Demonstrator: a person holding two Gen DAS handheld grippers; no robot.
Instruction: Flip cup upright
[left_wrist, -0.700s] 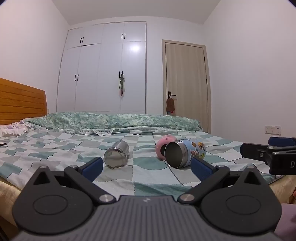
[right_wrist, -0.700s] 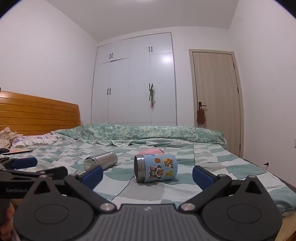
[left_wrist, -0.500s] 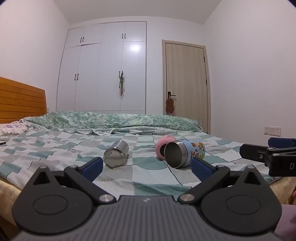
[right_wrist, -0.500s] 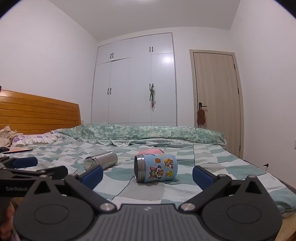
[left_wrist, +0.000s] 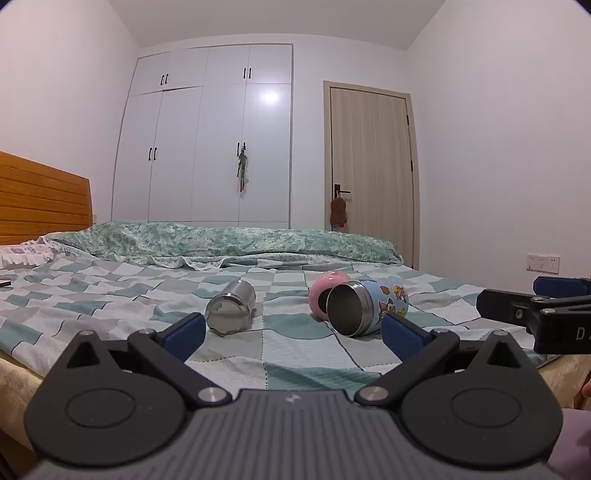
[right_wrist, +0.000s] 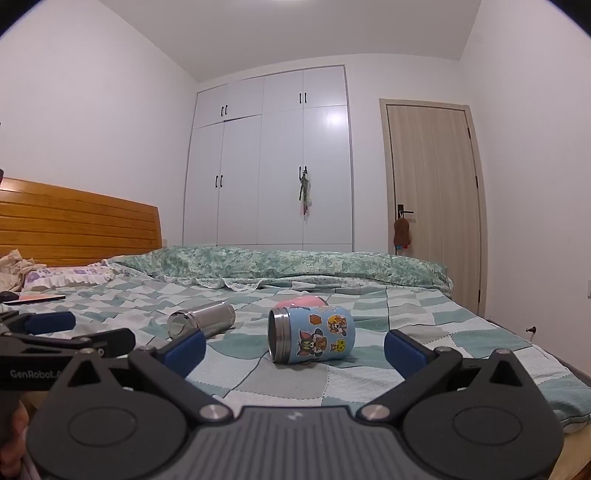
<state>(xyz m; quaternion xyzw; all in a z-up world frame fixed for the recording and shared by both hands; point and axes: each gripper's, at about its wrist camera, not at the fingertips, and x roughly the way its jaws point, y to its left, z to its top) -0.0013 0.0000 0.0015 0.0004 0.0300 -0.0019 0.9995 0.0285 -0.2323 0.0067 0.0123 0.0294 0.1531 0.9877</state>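
Both grippers hover spread and empty at the bed's near edge, cups lying on their sides beyond.

The left gripper has its blue-padded fingers wide apart, holding nothing; the right gripper is likewise spread and empty, and frames the blue cup between its pads without touching it. The blue cup lies tipped over on the checked bedspread, a short steel-lined tumbler with a pale blue wall covered in cartoon stickers, its open mouth turned toward the left gripper. Touching or just behind the blue cup lies a pink cup, partly hidden. Left of the blue cup, apart from it, a plain steel cup also lies on its side.
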